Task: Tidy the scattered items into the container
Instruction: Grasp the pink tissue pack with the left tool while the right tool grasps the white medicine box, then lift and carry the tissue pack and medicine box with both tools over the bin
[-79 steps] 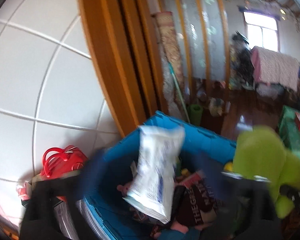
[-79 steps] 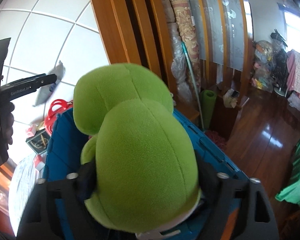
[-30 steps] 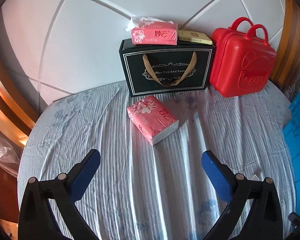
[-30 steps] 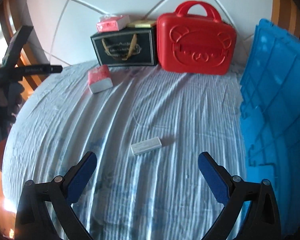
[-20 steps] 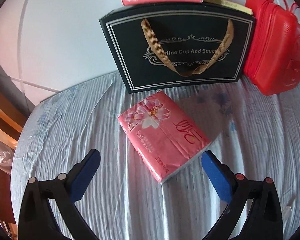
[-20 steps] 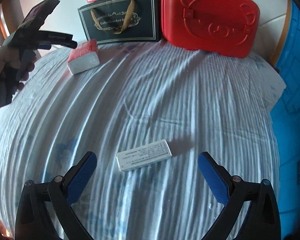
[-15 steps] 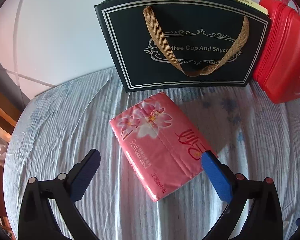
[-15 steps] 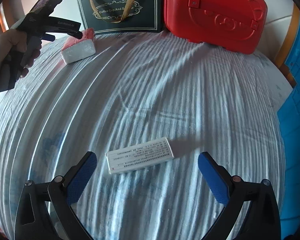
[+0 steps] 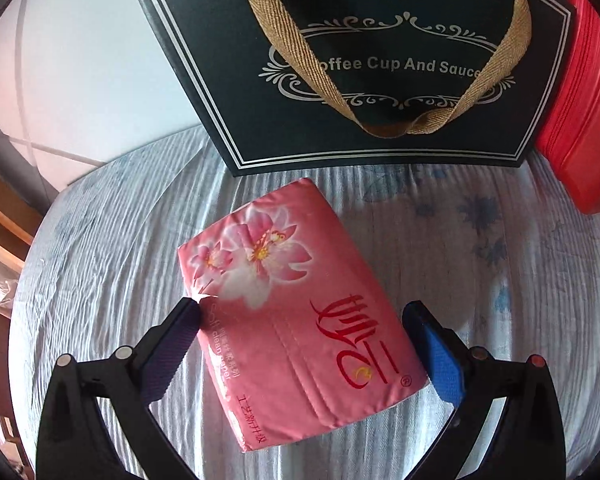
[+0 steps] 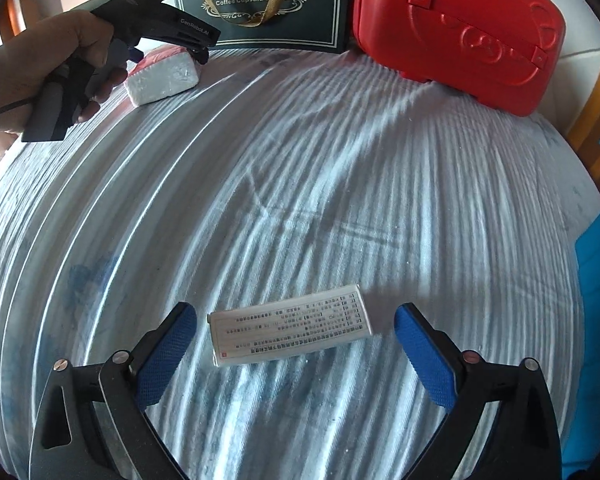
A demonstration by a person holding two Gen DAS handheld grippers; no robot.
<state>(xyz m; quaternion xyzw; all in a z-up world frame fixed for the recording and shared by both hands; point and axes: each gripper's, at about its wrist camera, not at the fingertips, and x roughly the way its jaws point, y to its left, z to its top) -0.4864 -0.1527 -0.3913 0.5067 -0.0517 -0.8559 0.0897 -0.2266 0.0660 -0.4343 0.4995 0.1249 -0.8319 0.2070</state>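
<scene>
Daylight floods both wrist views, bright and even, falling from the upper left onto the ribbed pale-blue tablecloth (image 10: 340, 184), whose ridges catch white streaks of glare. A hot speck of glare flares on the glossy pink plastic-wrapped tissue pack (image 9: 296, 312), at its left edge. Soft shadows pool right of the small white printed cardboard box (image 10: 290, 326) and under the shiny red plastic case (image 10: 456, 32) beyond it. Focus stays crisp at centre. Fisheye bending curves the cloth into a dome, and black vignetting swallows every corner.
</scene>
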